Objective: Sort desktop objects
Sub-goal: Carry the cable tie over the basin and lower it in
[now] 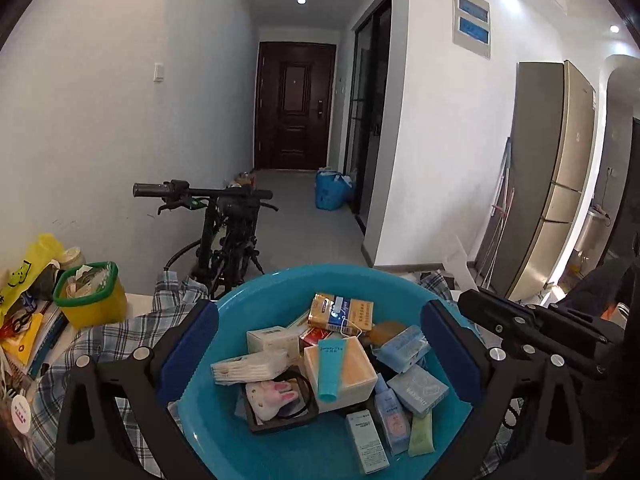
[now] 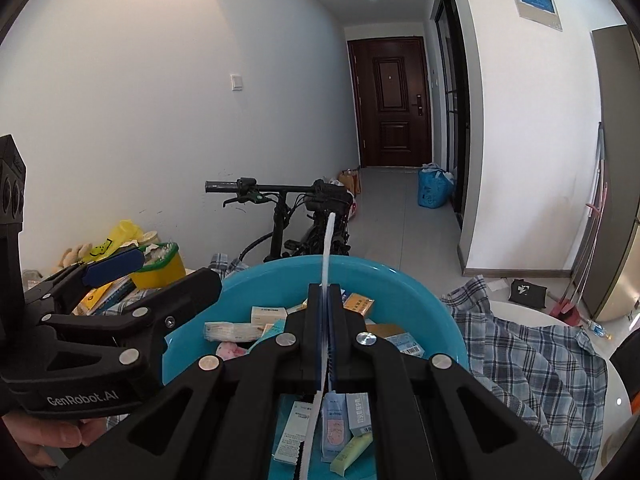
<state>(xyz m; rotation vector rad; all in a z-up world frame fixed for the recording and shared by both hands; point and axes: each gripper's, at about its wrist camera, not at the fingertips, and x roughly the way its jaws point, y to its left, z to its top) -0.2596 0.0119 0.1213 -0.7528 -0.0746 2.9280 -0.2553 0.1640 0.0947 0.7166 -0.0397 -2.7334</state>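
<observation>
- The black left gripper (image 2: 114, 268) has white letters on its side. They say "GenRobot.AI".
- The small boxes and tubes in the blue basin (image 1: 256, 300) have words printed on them. The words are too small and blurry to read.
- A round white sticker (image 1: 21, 414) has red writing on it. It is too blurry to read.

One round teal plastic basin (image 1: 256, 300) holds one upright teal squeeze tube (image 1: 331, 368) and one pale green tube (image 1: 421, 434). One yellow green-rimmed plastic tub (image 1: 94, 300) and one black bicycle (image 1: 228, 224) are nearby.
</observation>
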